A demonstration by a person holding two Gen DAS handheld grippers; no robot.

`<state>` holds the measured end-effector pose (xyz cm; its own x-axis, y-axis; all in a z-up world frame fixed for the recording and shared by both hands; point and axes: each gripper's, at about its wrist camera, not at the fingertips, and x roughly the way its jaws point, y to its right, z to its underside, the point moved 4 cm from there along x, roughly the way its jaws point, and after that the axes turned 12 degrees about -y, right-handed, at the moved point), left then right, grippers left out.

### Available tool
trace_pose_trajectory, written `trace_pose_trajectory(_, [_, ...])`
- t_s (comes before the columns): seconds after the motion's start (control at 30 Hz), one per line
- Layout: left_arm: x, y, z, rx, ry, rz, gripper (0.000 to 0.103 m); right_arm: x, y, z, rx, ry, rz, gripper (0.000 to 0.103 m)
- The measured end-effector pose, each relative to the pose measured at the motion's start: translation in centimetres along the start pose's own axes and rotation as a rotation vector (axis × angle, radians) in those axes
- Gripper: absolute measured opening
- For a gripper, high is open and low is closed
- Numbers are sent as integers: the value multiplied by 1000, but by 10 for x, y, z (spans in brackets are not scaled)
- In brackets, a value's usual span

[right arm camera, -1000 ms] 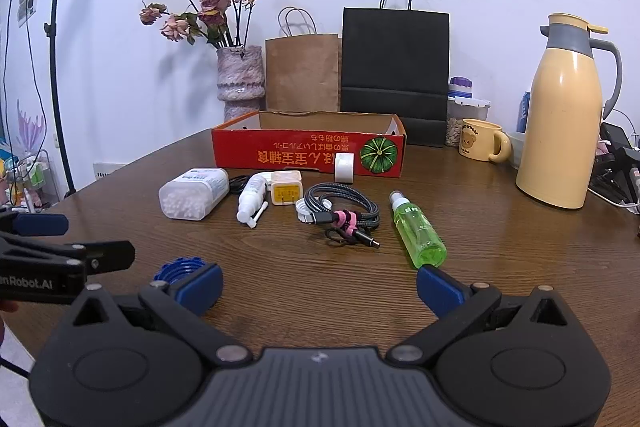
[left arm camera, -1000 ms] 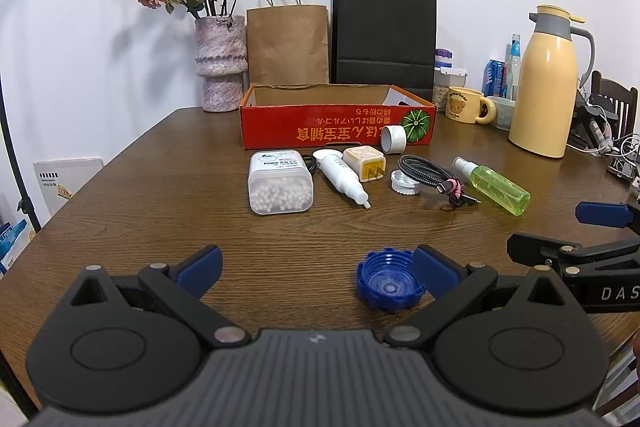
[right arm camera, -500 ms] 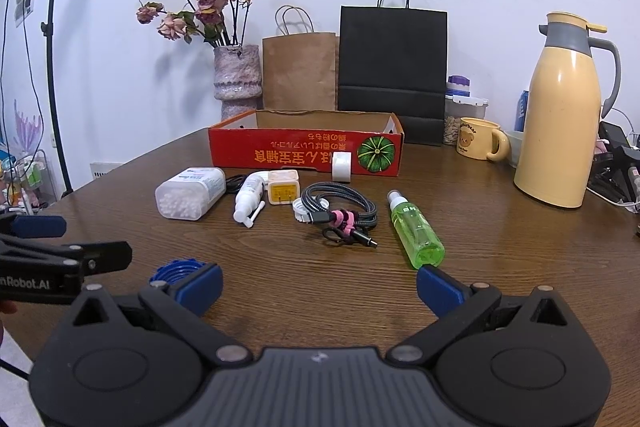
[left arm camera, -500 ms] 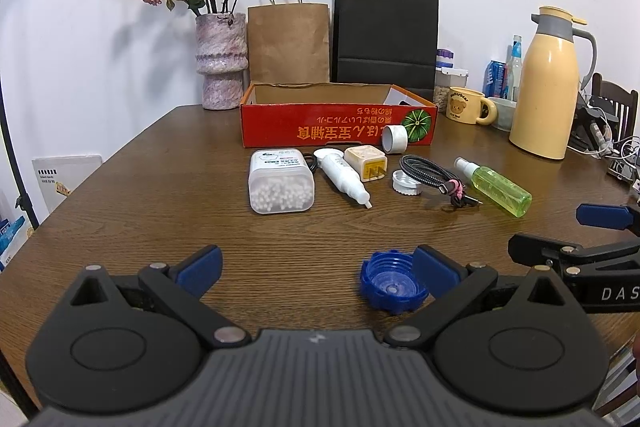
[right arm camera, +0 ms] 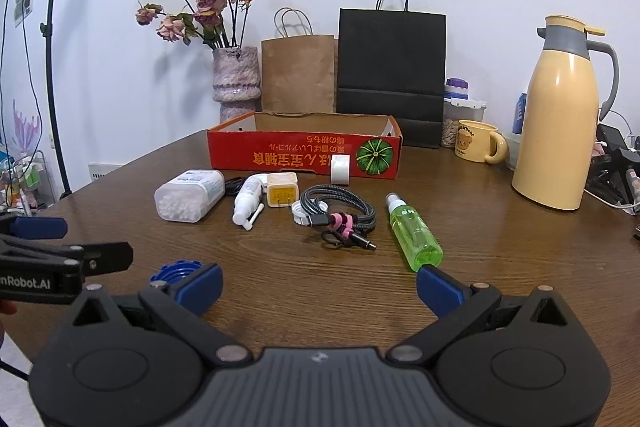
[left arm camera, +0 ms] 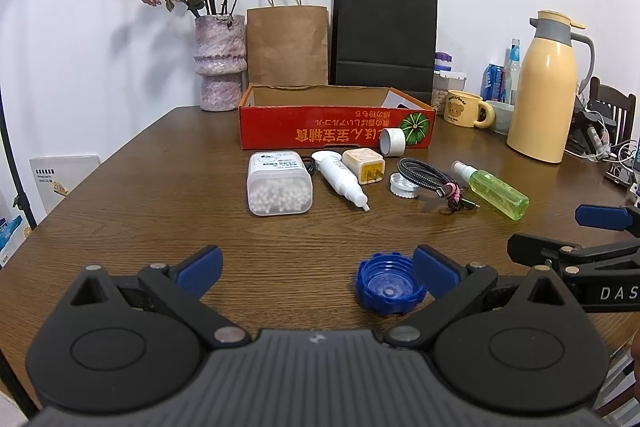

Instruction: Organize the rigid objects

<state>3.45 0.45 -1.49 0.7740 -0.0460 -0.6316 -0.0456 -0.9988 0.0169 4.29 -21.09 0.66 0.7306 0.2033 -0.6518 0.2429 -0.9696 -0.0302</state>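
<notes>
The brown grained wooden table [left arm camera: 160, 195] is showing a soft sheen; the red printed cardboard box [left arm camera: 336, 131] is looking matt.

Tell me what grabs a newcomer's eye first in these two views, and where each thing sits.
The long red cardboard box with the green pumpkin print lies across the middle of the brown wooden table, with small items in a row before it. The tall cream-yellow thermos jug stands at the right. Nearest, a blue ribbed plastic cap lies by the open left gripper.

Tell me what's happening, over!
Both grippers open, holding nothing. Blue cap on table beside left gripper. Right gripper near green bottle. Nothing blocking.
</notes>
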Motion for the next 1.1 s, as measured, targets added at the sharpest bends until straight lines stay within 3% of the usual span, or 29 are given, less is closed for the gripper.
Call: trace_pose_trajectory(1.1, [-1, 1, 1, 1, -2, 8, 103, -4, -1, -1, -4, 9, 3, 103])
